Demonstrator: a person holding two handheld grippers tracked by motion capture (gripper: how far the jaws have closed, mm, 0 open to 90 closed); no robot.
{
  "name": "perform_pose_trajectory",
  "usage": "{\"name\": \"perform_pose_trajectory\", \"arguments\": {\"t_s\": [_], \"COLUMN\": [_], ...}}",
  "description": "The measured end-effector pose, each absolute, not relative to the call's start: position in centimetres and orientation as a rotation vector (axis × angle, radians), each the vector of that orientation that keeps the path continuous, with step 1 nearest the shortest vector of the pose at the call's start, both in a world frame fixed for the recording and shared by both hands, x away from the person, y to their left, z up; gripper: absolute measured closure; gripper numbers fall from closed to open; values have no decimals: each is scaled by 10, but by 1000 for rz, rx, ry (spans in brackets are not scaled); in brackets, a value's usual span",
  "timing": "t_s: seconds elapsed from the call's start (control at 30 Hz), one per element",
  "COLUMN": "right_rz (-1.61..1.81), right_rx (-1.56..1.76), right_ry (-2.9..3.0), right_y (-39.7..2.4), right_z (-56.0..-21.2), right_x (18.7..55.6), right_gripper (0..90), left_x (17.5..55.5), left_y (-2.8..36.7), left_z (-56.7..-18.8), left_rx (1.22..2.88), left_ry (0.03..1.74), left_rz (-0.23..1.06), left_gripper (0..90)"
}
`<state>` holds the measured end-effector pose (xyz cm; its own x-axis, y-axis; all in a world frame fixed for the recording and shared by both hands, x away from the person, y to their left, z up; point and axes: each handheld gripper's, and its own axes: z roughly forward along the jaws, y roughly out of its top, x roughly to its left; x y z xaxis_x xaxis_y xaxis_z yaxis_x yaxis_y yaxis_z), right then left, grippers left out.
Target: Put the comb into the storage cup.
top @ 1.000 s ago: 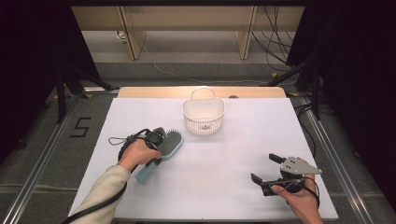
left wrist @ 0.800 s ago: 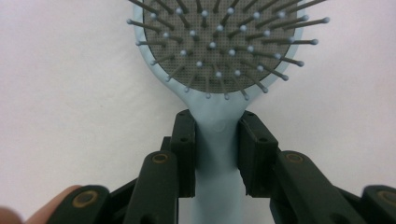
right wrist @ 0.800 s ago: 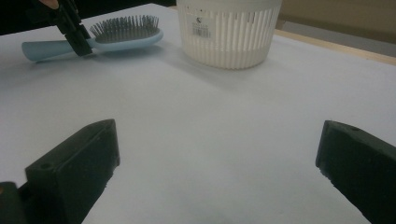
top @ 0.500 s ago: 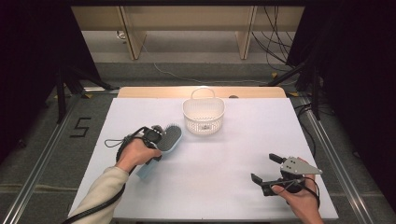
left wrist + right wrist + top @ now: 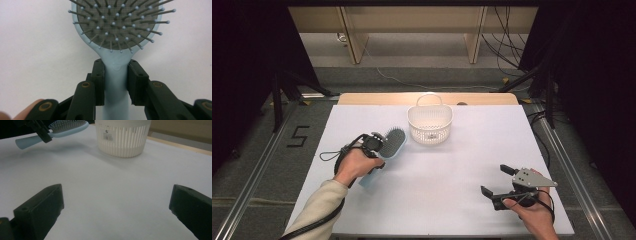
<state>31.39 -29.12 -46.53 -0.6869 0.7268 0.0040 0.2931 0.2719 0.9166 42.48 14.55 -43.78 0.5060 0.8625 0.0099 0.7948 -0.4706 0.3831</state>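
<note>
- Left gripper [image 5: 115, 75] clamps brush [image 5: 116, 37] by its handle, bristles up, clear of table [image 5: 452, 170].
- Basket [image 5: 430, 125] just beside brush head.
- Right gripper [image 5: 495, 182] open, empty.

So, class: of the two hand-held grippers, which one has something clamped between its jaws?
The left gripper: its jaws pinch the handle of the light-blue plastic hairbrush. The right gripper has wide-open, empty jaws.
</note>
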Motion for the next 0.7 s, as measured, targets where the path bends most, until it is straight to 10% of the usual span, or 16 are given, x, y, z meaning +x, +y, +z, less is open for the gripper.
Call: {"name": "perform_pose_trajectory", "arguments": {"t_s": [0.7], "right_rz": [1400], "right_rx": [922], "right_ry": [2123], "right_y": [-292], "right_z": [-465], "right_x": [314], "right_gripper": [3], "left_x": [424], "left_y": [146], "left_z": [-427], "left_rx": [2327], "left_ry": [1368], "left_rz": [331], "left_gripper": [699]}}
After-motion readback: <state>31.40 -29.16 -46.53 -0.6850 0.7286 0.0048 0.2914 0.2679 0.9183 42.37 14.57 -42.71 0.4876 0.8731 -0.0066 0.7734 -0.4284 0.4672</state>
